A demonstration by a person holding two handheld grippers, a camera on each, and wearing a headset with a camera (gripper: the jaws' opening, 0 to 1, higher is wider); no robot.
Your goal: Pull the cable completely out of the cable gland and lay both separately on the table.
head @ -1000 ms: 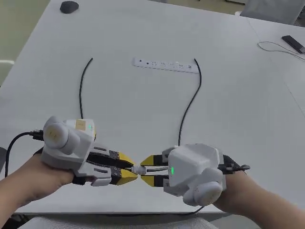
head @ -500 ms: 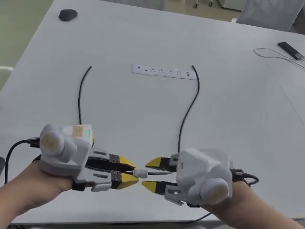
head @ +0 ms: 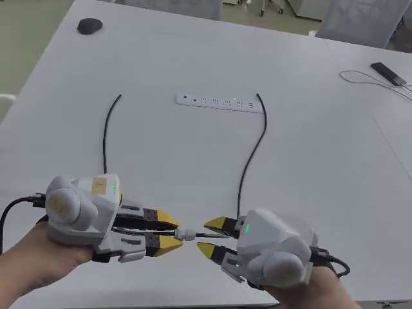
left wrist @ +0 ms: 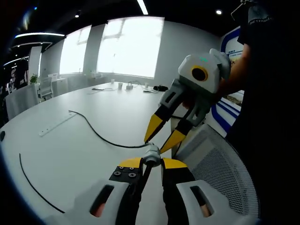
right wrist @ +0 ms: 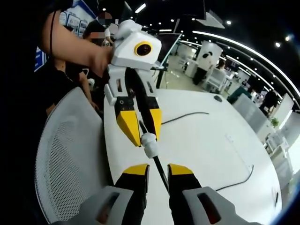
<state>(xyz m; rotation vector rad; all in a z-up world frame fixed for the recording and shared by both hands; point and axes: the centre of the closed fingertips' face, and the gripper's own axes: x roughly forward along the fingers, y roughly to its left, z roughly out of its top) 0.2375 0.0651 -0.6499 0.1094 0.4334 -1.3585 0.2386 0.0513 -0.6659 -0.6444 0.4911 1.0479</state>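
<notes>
Gland (head: 187, 234) sat clenched in my left claw (head: 175, 232) by the table's (head: 322, 161) near edge, my right claw (head: 207, 235) slack around the cable (head: 248, 161), so I judged the pull-out needed a firm clamp, then a straight draw.

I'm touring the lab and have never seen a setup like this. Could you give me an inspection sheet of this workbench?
Surface: white table.
Job's things: white cable gland with the black cable running into it, not yet separated.
Clutter: power strip, mouse, dark remote-like object.
Grippers: left tongs shut on the cable gland; right tongs open, astride the black cable.
Cables: second black cable lying loose; thin white wire.
Surroundings: mesh chair, office with ceiling lights.
</notes>
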